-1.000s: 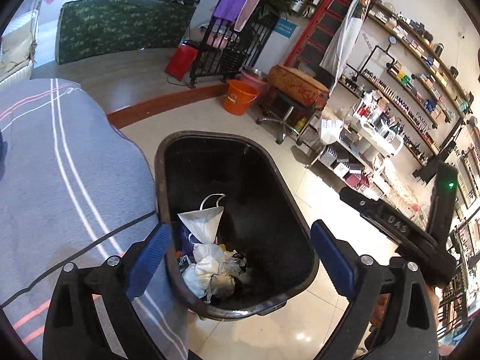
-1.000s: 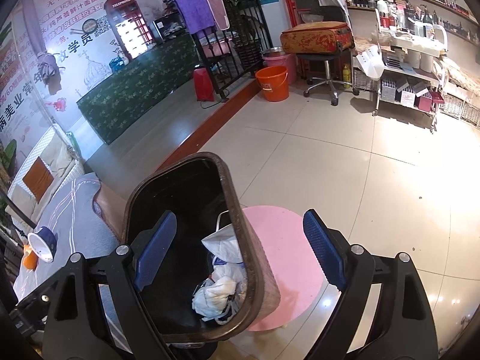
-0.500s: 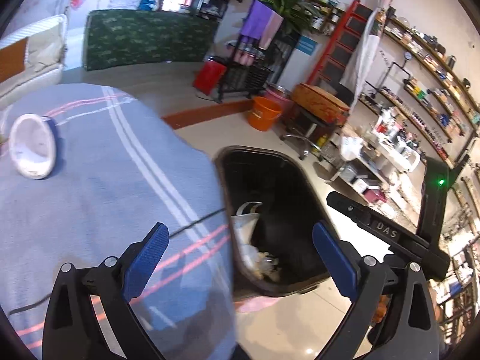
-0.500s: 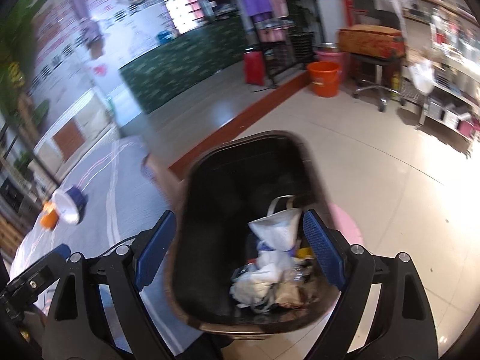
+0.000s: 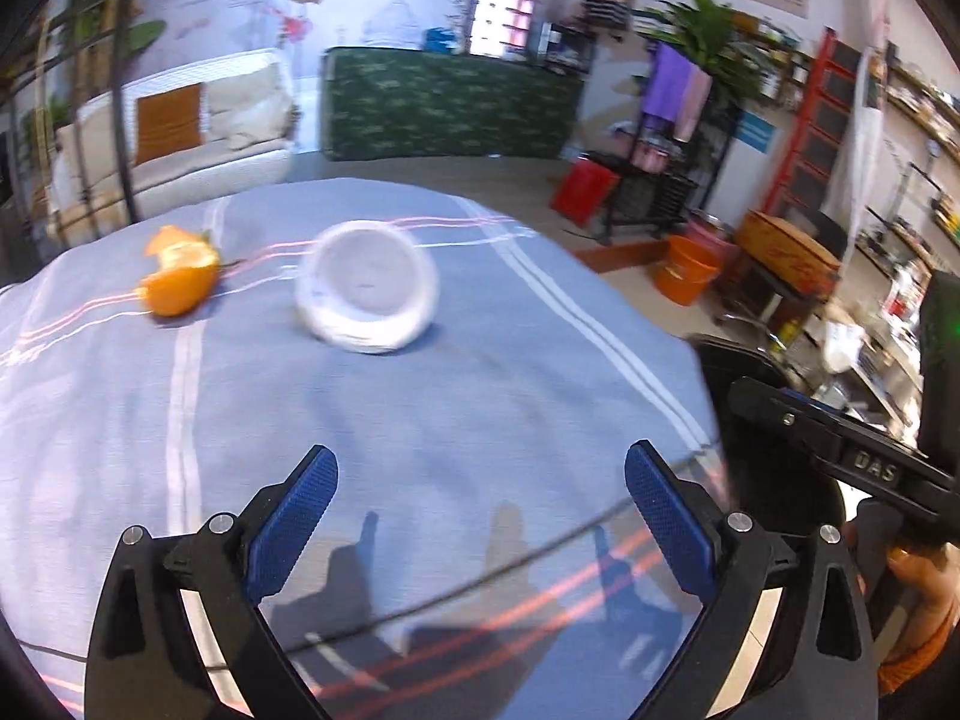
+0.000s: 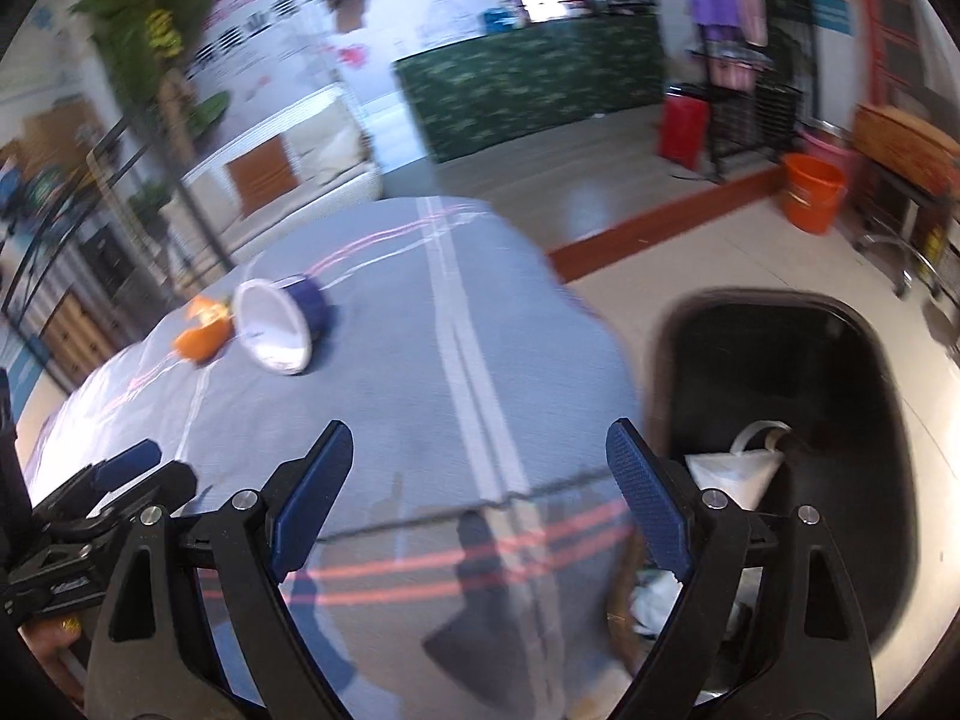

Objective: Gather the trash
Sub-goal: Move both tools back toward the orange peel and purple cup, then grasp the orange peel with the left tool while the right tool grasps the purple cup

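Both views swing away from the bin [image 6: 780,420] toward the cloth-covered surface [image 5: 420,420]. Our left tongs [image 5: 480,516], a second ago over the bin's trash, now hang over bare cloth. Our right tongs [image 6: 480,492] now sit over the surface edge, bin off to their right. A tipped cup [image 5: 366,294] and an orange peel [image 5: 177,279] come into view ahead.

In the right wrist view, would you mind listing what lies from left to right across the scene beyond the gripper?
orange peel → paper cup lying on its side → white double stripe of the tablecloth → black trash bin → orange bucket
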Available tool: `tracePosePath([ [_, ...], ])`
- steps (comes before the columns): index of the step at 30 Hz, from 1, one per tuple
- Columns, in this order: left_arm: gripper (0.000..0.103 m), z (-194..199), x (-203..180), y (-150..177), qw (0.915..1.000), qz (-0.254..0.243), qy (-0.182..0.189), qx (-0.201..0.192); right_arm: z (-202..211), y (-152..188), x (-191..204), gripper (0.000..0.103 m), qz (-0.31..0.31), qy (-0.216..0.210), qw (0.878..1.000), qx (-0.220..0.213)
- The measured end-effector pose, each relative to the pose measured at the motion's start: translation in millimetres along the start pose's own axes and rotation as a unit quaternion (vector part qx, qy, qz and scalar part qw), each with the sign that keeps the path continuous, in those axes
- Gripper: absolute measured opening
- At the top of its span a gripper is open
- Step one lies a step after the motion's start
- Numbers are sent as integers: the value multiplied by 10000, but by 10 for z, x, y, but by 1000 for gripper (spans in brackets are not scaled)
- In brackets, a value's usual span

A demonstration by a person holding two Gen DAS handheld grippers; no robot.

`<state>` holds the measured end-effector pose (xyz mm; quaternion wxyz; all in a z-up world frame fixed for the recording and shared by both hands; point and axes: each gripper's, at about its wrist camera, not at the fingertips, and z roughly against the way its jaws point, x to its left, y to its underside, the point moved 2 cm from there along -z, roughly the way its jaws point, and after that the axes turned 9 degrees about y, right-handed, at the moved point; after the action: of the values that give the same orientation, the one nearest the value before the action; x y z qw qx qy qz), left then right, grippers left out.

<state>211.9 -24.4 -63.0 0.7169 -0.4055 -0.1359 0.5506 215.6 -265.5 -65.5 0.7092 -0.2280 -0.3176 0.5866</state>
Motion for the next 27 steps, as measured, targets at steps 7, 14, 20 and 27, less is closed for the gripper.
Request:
tracePosePath([
  [7,95,54,529,-86,9985,108,-536,-59,-181,-183,643,86,530,-459,9975,28],
  [14,81,-59,1274,-372,9913,530,-1204,-75,-491,-436,1205,86,908,-683,9935,46],
  [20,75,-344,1642,-613,9875,669,-1420,143,-932,-653,1493,86,1163,-493,9919,164],
  [27,75,-634,1822,-778,9838,477,-1710,263,-1406,-754,1656,73,1137,-490,9903,631],
])
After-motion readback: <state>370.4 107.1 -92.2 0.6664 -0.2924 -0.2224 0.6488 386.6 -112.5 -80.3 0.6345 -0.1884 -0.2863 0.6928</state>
